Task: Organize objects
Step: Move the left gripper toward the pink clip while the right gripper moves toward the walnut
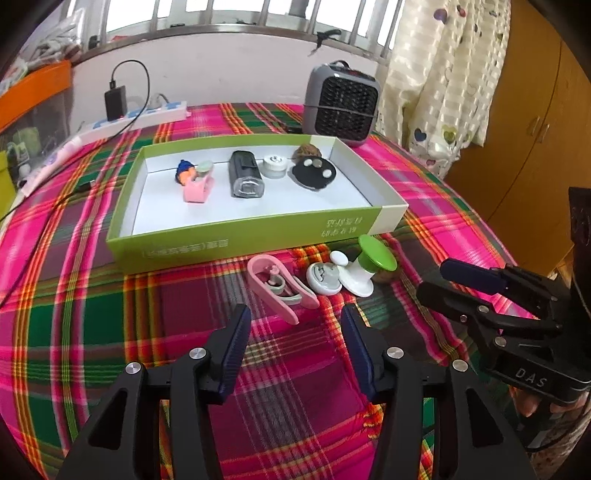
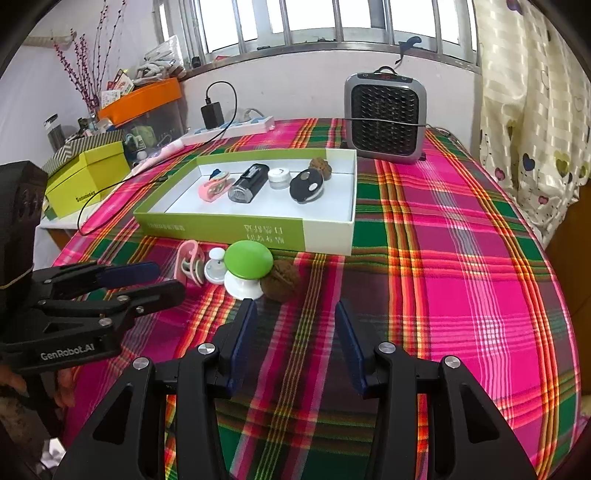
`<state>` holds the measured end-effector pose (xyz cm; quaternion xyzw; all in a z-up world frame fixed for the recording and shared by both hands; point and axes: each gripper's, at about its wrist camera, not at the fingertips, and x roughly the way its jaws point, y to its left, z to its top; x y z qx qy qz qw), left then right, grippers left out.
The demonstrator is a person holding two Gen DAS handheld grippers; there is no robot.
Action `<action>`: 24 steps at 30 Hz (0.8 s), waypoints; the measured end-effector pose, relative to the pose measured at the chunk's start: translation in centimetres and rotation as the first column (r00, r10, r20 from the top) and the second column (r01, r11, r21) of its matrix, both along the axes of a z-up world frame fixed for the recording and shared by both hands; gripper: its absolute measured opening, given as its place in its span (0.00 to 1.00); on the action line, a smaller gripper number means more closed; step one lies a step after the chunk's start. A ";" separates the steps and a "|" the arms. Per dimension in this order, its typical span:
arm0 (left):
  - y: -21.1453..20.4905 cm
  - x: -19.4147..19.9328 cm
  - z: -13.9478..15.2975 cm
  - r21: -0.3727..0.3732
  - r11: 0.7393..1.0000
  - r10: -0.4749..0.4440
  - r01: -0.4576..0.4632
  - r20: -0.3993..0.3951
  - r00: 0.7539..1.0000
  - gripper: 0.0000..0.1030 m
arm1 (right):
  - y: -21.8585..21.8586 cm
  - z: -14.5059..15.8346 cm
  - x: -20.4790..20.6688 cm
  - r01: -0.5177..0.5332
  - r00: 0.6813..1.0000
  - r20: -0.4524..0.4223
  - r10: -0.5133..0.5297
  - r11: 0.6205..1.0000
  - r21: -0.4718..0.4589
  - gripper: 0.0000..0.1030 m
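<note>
window (image 2: 332,18): barred, daylit | wall (image 2: 295,92): white | curtain (image 2: 528,110): cream, heart-printed | wardrobe (image 1: 524,122): wooden, right

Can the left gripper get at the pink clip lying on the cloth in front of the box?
Probably yes. The left gripper is open and empty, and the pink clip lies just beyond its fingertips on bare cloth. The small white disc sits close beside it, so aim carefully.

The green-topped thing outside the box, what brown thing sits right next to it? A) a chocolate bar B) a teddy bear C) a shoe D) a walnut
D: in the right wrist view a wrinkly brown walnut rests on the checked cloth against the white base of the green-topped thing, in front of the green box.
</note>
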<state>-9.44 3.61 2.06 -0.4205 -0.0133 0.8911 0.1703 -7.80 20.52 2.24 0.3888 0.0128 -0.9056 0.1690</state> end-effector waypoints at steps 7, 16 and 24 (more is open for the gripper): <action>-0.1 -0.9 -0.5 -0.025 1.000 0.016 -0.015 0.020 1.000 0.48 | -0.2 -0.4 -0.8 -0.017 1.000 0.024 0.017 1.000 0.006 0.44; -0.8 -1.5 -0.5 -0.035 0.999 0.038 -0.038 0.024 0.999 0.48 | -0.9 -0.9 -2.2 -0.062 0.997 0.045 0.061 0.997 0.038 0.44; -2.7 -1.9 -0.5 -0.050 0.995 0.087 -0.085 0.026 0.996 0.48 | -1.5 -1.3 -3.1 -0.107 0.993 0.063 0.102 0.991 0.077 0.44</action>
